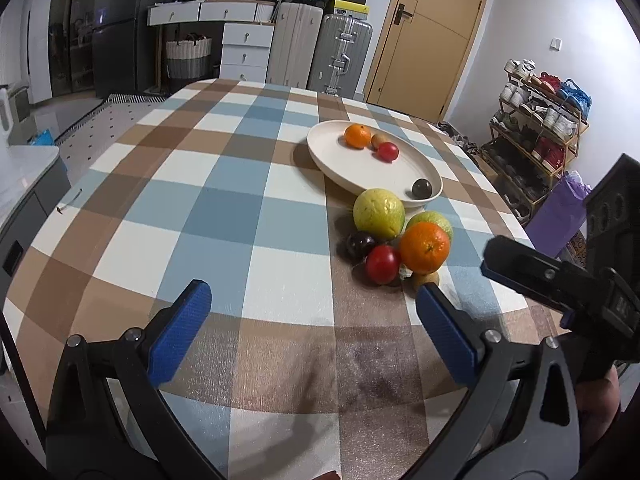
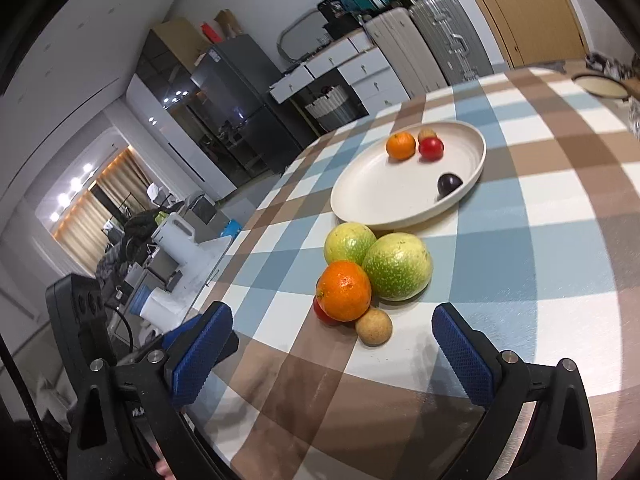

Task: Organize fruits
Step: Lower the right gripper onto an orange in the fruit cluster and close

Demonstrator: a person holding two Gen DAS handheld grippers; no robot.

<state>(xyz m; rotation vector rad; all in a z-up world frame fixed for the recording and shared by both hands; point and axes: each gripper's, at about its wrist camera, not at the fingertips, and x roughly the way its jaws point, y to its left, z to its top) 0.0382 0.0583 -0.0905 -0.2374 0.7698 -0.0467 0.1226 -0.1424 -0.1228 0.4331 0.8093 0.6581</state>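
A: Why does the right gripper [image 2: 332,344] hang with jaws spread just short of the small brown fruit [image 2: 373,326]?

B: Likely lining up a grab; that heap lies beside the plate [image 2: 360,196]. The left gripper [image 1: 312,304] waits spread too, holding nothing.

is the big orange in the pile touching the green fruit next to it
Touching. In the right wrist view the big orange presses against the green speckled fruit, with no tablecloth showing between them.

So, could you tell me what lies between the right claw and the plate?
In the right wrist view, the fruit pile sits between the right claw and the plate.
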